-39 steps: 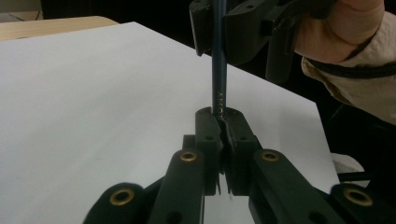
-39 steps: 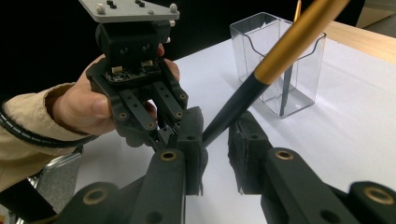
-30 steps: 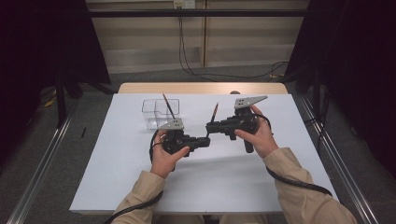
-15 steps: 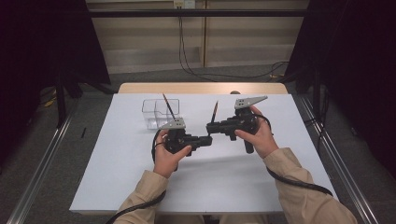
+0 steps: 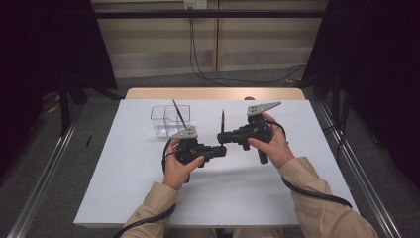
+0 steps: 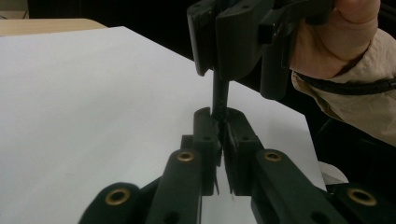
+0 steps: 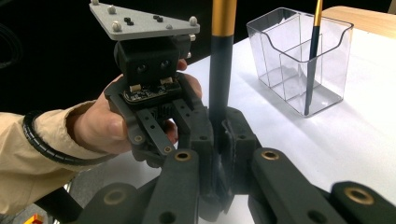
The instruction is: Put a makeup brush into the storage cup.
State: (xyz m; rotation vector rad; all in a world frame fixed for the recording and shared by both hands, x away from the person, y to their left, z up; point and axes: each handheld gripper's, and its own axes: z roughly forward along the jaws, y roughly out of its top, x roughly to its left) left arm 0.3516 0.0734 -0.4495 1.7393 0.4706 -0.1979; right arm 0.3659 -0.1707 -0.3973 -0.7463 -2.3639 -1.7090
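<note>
**— Which step are you at?**

— A hand-over, as I read it. My right gripper (image 7: 219, 135) pinches the brush (image 7: 219, 70) on its black shaft, just under the gold band, and the brush stands upright above the white table (image 5: 148, 198). Those jaws are pressed tight on it.

**— And your left?**

— My left gripper (image 6: 220, 130) sits just below and in front of the right one, and the thin lower end of the brush is between its jaw tips. Its jaws have just been opening a little. From its own camera the pads look as if they touch the shaft, with a thin slit of light lower down between them. So it has a light pinch on the end, and I judge that the right side carries the brush.

**— Where does it go from here?**

— Most likely into the clear holder (image 7: 322, 79) at the far left of the table, well apart from my grippers. A second brush (image 7: 312, 70) already leans in one of its compartments.

**— What does the next move ask of you?**

— First the left jaws must spread enough to clear the tip without dragging it sideways. Then my right hand has to carry the brush across, keeping it upright. It should lower the brush into a compartment without knocking the rim or the brush already there.

**— Any risk?**

— The shaft is slim and smooth. If the left lets go unevenly, the brush could swivel in the right pads.
</note>
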